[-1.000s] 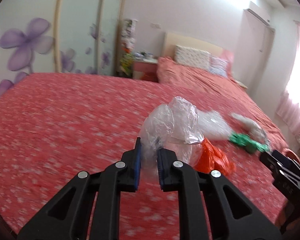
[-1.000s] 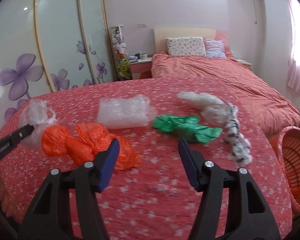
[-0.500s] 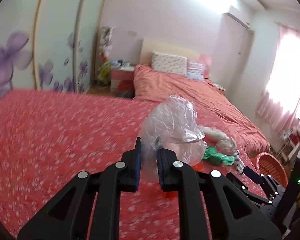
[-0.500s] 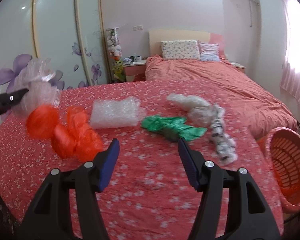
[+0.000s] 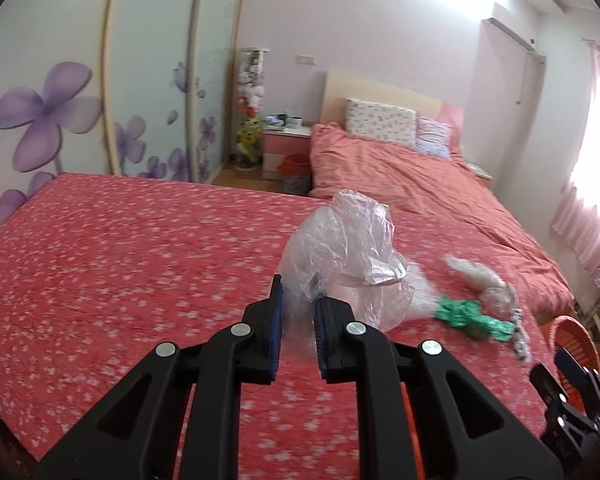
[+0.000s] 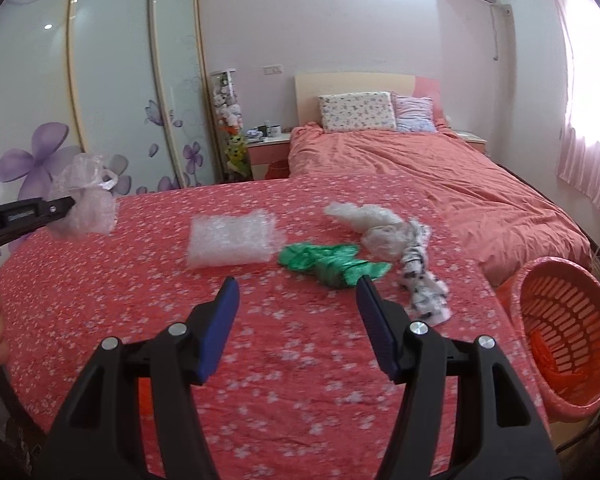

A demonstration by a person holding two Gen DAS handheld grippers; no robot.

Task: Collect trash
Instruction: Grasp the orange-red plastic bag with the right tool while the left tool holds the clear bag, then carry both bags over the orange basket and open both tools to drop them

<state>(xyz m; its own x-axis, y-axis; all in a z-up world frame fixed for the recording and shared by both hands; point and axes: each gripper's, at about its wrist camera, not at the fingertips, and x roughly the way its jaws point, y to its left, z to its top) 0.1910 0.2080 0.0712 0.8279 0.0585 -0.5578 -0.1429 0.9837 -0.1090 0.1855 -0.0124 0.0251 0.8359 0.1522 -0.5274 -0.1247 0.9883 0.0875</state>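
Spreading across the foreground was the red floral bedspread (image 6: 100,300), still strewn with a bubble-wrap sheet (image 6: 230,240), a green bag (image 6: 328,264), a white bag (image 6: 364,216) and a patterned scrap (image 6: 420,280). The orange basket (image 6: 556,320) stood just off its right edge. The orange bag seen on the spread a second earlier was gone from there; orange plastic now lay in the basket, so one piece appeared collected. The left gripper (image 5: 296,320) had risen, jaws narrow and clamped on the crumpled clear bag (image 5: 340,248), held clear of the spread, long axis roughly upright, bunched end up. The right gripper (image 6: 296,320) hung empty, jaws wide.
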